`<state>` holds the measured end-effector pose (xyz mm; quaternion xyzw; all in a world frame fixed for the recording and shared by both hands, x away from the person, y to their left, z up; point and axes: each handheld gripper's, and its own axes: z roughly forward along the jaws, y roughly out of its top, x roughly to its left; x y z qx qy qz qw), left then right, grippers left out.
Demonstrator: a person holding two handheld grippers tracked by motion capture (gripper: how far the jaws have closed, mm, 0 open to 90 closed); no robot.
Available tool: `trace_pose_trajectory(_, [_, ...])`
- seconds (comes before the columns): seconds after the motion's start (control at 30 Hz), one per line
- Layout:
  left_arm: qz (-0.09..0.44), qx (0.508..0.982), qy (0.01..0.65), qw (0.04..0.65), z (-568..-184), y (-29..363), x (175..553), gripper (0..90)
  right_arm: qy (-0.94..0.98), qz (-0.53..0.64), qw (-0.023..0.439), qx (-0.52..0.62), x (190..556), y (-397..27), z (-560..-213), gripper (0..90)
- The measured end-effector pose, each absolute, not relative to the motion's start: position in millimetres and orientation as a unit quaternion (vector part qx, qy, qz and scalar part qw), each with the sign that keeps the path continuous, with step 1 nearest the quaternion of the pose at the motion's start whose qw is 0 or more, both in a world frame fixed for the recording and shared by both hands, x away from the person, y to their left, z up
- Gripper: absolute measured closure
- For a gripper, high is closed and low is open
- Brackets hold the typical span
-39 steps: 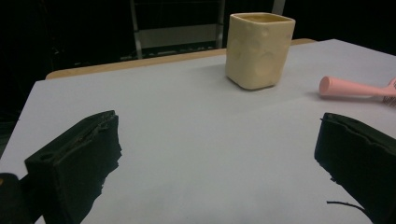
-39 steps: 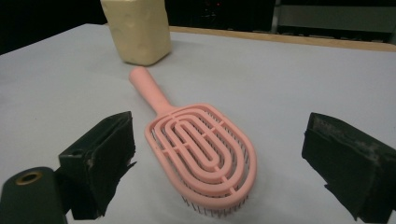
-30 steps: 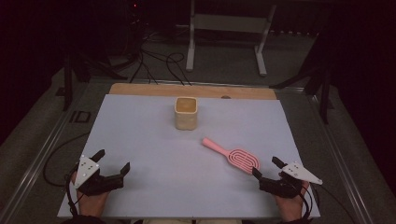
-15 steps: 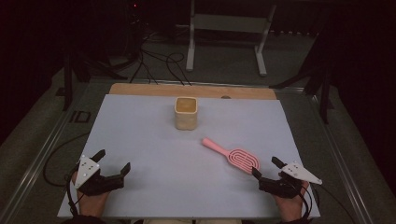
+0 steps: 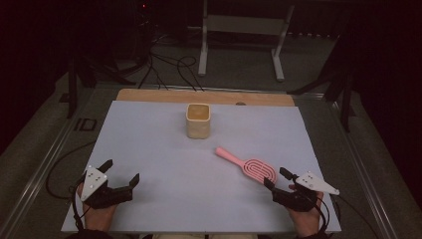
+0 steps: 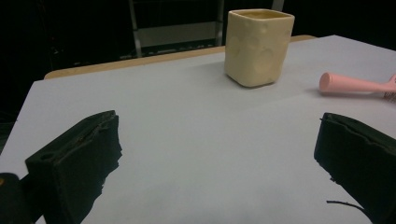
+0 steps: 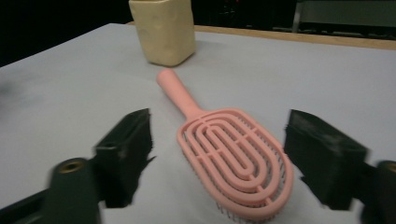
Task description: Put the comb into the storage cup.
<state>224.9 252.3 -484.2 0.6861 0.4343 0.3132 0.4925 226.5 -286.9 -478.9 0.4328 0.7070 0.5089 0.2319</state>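
Observation:
A pink hairbrush (image 5: 249, 167) lies flat on the white table sheet (image 5: 164, 164), handle pointing toward a cream square cup (image 5: 198, 121) that stands upright farther back. My right gripper (image 5: 275, 177) sits at the brush's head. In the right gripper view the head (image 7: 236, 158) lies between the jaws of the right gripper (image 7: 219, 123). They have just been closing, but gaps remain on both sides and the pads do not touch it. My left gripper (image 5: 121, 171) rests open at the near left with nothing between its fingers. From the left gripper (image 6: 219, 135) I see the cup (image 6: 258, 46) and the brush handle (image 6: 350, 84) ahead.
A wooden strip (image 5: 204, 96) runs along the table's far edge. Beyond it, on the dark floor, are cables (image 5: 164, 64) and a metal stand (image 5: 241, 30). Metal rails (image 5: 50, 159) flank the table.
The right gripper's jaws have drawn a little closer together around the brush head. The left gripper, the cup and the brush have not moved.

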Motion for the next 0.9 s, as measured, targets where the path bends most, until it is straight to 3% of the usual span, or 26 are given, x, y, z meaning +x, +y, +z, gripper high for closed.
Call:
trace_pose_trajectory(0.1, [0.314,0.686,0.434,0.492,-484,252,225,0.9,0.710,0.497,0.241,0.436,226,-283,-479,45.0])
trace_pose_trajectory(0.13, [0.314,0.684,0.435,0.493,-484,252,225,1.0,0.715,0.499,0.235,0.429,225,-281,-479,54.4])
trace_pose_trajectory(0.23, [0.314,0.685,0.434,0.493,-484,252,224,1.1,0.721,0.497,0.233,0.423,225,-280,-479,62.1])
trace_pose_trajectory(0.27, [0.314,0.686,0.434,0.492,-484,252,224,1.1,0.724,0.497,0.228,0.421,225,-279,-480,72.2])
trace_pose_trajectory(0.3, [0.314,0.686,0.434,0.492,-484,252,224,1.1,0.724,0.497,0.228,0.421,225,-279,-480,72.2])
trace_pose_trajectory(0.4, [0.315,0.686,0.434,0.491,-484,252,225,1.1,0.735,0.493,0.218,0.412,225,-277,-481,89.3])
trace_pose_trajectory(0.9, [0.314,0.691,0.430,0.488,-485,249,225,1.1,0.773,0.461,0.189,0.393,235,-262,-495,89.7])
